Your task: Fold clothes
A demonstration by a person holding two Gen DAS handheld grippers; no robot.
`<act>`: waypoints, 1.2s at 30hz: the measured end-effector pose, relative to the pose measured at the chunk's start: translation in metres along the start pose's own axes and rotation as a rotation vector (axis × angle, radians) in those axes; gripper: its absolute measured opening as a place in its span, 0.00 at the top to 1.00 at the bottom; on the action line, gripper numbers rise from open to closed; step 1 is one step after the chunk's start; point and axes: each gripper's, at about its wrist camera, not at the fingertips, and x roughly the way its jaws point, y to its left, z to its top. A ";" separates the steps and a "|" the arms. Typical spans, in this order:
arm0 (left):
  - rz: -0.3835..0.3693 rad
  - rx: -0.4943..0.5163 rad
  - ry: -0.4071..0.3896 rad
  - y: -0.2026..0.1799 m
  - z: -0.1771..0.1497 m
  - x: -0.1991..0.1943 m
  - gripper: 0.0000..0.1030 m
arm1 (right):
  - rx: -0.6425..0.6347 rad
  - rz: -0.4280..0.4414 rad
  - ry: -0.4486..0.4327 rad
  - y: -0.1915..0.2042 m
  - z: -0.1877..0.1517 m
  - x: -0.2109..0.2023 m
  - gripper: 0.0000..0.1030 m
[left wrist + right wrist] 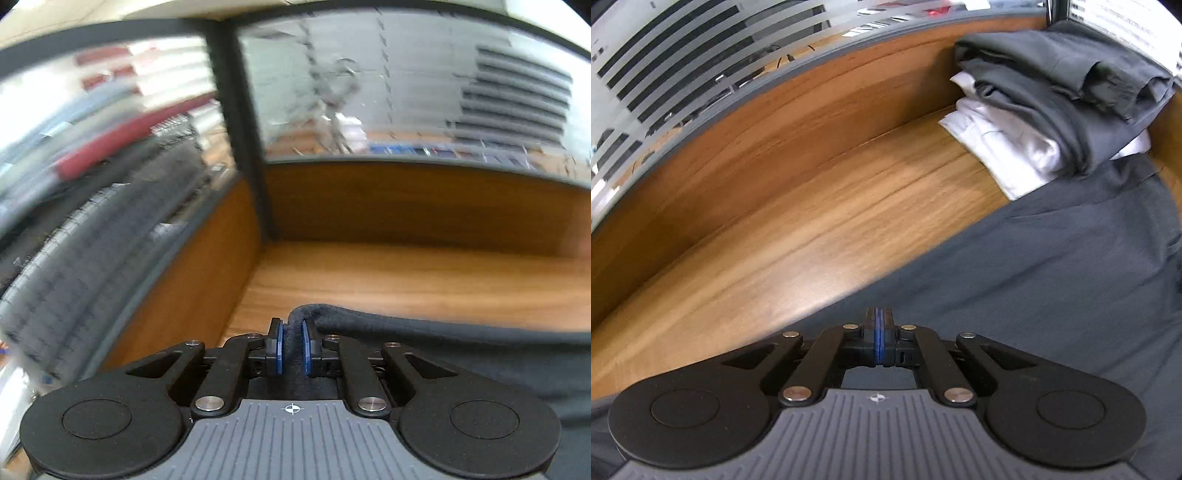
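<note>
A dark grey garment [443,354] lies spread on the wooden table [406,280]. A bunched fold of its edge rises between the blue pads of my left gripper [291,328], which is shut on it. In the right wrist view the same garment [1052,266] covers the lower right of the table [812,229]. My right gripper [878,317] sits at the cloth's edge with its pads pressed together. Whether a thin layer of fabric is pinched between them I cannot tell.
A stack of folded dark grey and white clothes [1052,110] sits in the far right corner. Low wooden partition walls [406,199] topped with frosted glass [406,85] close off the back and left of the table. A dark post [240,129] marks the corner.
</note>
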 end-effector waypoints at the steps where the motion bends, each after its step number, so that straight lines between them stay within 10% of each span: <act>1: 0.004 0.029 0.022 -0.002 -0.001 0.004 0.86 | -0.005 -0.001 0.011 -0.003 -0.002 -0.001 1.00; 6: -0.027 0.093 0.089 -0.006 -0.009 0.027 0.83 | -0.023 -0.008 0.046 -0.011 -0.010 0.003 0.95; 14: -0.006 0.092 0.070 -0.004 -0.002 0.029 0.47 | -0.134 0.026 0.019 0.006 -0.022 -0.010 0.65; 36: -0.229 0.205 0.325 0.018 -0.139 -0.031 0.44 | -0.468 0.146 0.079 0.005 -0.127 -0.087 0.42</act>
